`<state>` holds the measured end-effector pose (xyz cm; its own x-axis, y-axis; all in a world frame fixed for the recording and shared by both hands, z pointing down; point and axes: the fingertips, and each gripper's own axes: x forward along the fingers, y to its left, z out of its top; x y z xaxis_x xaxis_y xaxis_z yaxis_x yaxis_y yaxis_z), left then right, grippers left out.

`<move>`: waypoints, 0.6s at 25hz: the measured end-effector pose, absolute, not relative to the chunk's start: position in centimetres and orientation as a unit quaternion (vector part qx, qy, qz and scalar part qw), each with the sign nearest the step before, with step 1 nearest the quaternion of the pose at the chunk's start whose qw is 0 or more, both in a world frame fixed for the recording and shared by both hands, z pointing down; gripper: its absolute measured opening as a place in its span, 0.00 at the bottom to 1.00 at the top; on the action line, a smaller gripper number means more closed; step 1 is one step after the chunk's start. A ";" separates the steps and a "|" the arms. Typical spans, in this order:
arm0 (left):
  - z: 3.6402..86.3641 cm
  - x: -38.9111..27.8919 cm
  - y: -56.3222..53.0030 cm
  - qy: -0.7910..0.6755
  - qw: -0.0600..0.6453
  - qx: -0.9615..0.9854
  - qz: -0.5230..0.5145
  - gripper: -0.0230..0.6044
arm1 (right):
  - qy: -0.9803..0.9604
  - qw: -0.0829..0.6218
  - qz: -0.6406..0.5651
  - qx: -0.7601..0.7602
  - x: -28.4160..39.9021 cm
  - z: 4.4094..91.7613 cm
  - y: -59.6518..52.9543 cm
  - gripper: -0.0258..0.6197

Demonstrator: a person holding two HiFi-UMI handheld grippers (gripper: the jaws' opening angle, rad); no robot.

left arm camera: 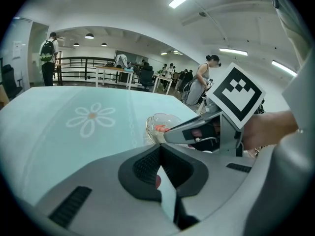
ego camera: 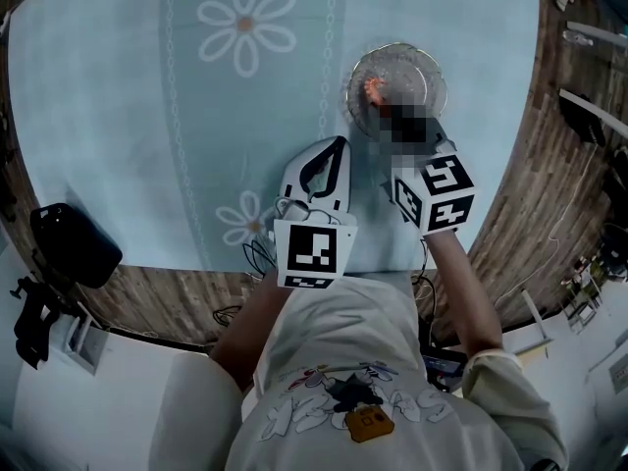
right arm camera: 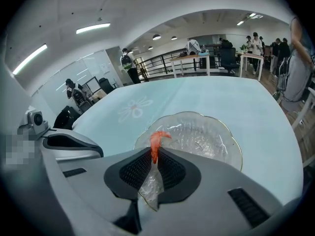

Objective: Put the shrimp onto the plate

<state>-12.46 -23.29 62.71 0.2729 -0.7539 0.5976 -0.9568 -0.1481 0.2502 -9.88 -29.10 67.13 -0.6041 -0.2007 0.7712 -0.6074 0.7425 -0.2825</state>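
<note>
A clear glass plate [ego camera: 396,88] [right arm camera: 209,139] [left arm camera: 158,124] with a scalloped rim sits on the pale blue tablecloth. My right gripper [right arm camera: 154,156] [ego camera: 404,135] is shut on an orange shrimp [right arm camera: 155,142], which sticks up from between the jaws just over the plate's near rim. The shrimp [ego camera: 374,91] shows as an orange spot over the plate in the head view. My left gripper [ego camera: 331,155] [left arm camera: 158,168] rests low beside the right one, jaws closed together with nothing held.
The blue cloth with white daisy prints [ego camera: 245,24] covers the table [ego camera: 118,116]. A black box [ego camera: 72,245] lies at the table's left front corner. Wood-grain table edge [ego camera: 167,302] shows below the cloth. Cables [ego camera: 257,253] trail near my left gripper.
</note>
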 end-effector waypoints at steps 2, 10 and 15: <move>62.8 -12.6 -23.3 -0.579 0.303 0.738 0.167 0.05 | -0.848 0.393 0.268 0.233 -10.0 67.4 -29.0 0.13; 62.4 -13.4 -23.2 -0.583 0.301 0.737 0.162 0.05 | -0.828 0.422 0.277 0.245 -9.9 68.1 -28.9 0.13; 62.4 -13.8 -22.9 -0.587 0.300 0.734 0.164 0.05 | -0.825 0.428 0.262 0.259 -9.4 67.9 -29.2 0.13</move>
